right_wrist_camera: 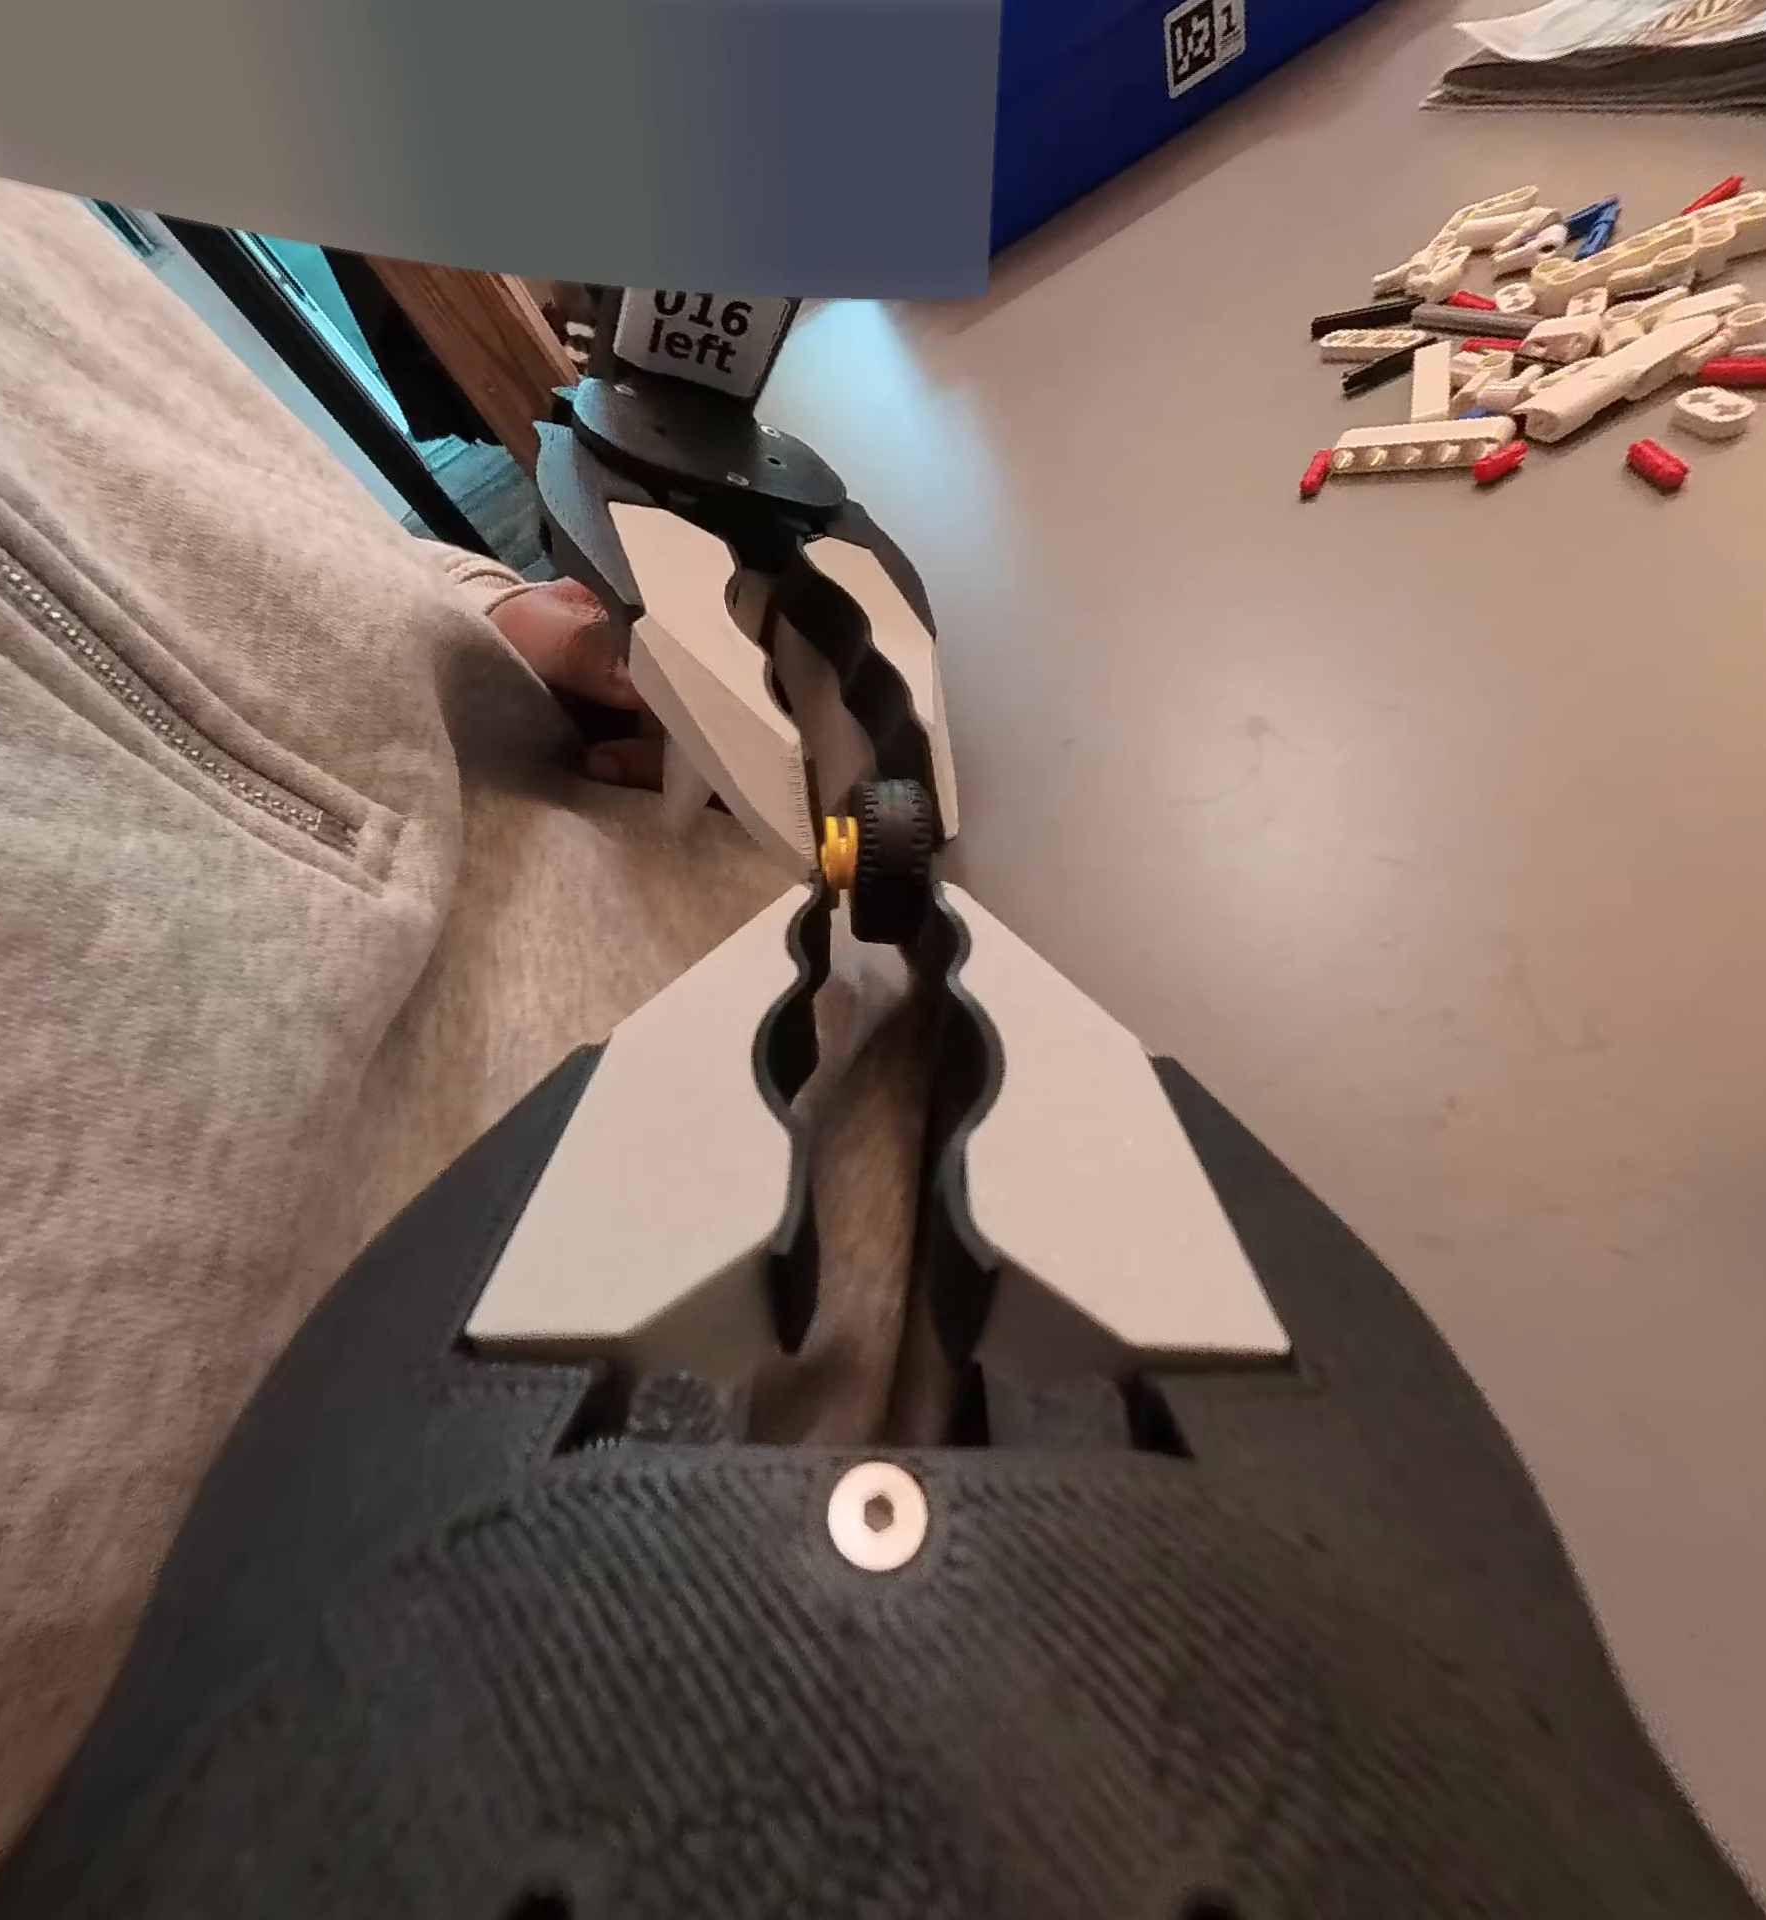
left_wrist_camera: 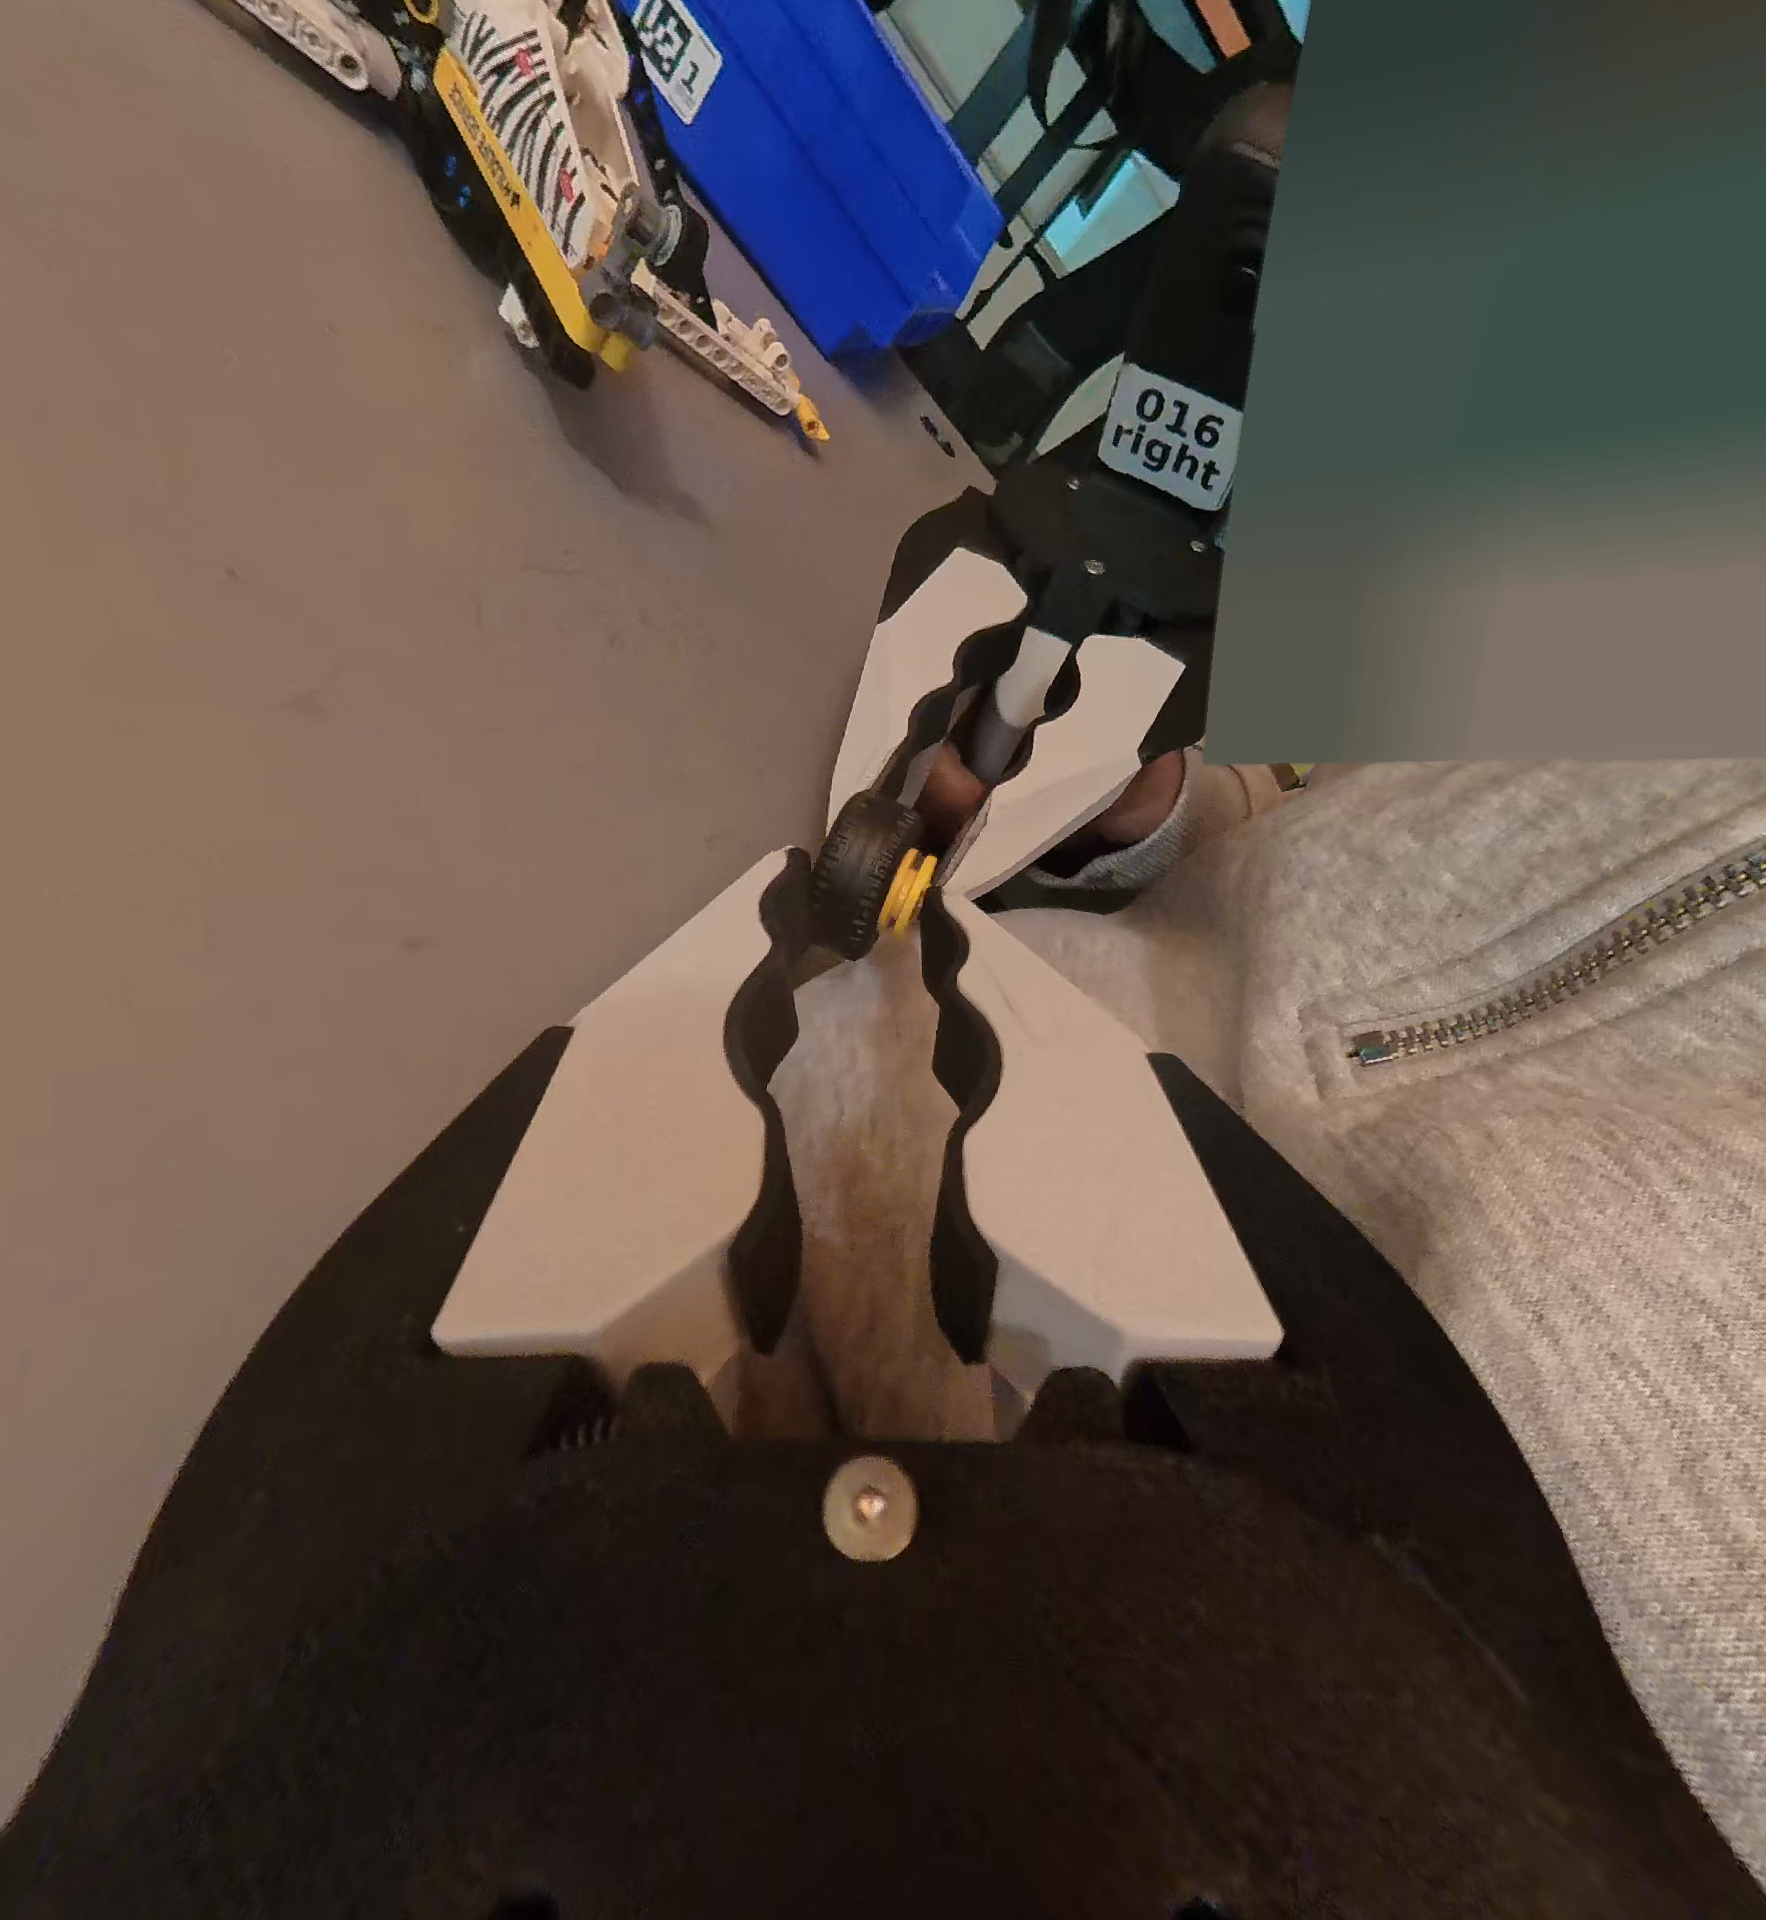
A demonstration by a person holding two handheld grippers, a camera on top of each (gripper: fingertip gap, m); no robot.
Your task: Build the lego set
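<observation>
Small black wheel (left_wrist_camera: 863, 878) on yellow hub (left_wrist_camera: 906, 889) held in mid-air above the grey surface (left_wrist_camera: 235, 727), close to a grey zip jacket (left_wrist_camera: 1481, 1143). Left gripper (left_wrist_camera: 858, 883) jaws pinching the wheel at their tips; right gripper (right_wrist_camera: 874, 899) tip to tip opposite, jaws narrowly parted at the hub, grip impossible to tell. Part-built model (left_wrist_camera: 536, 177) beside blue bin (left_wrist_camera: 827, 177); loose bricks (right_wrist_camera: 1565, 343) well apart

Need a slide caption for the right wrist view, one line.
Both grippers meet tip to tip on a small black wheel with a yellow hub, beside the table edge; loose lego pieces lie beyond.
</observation>
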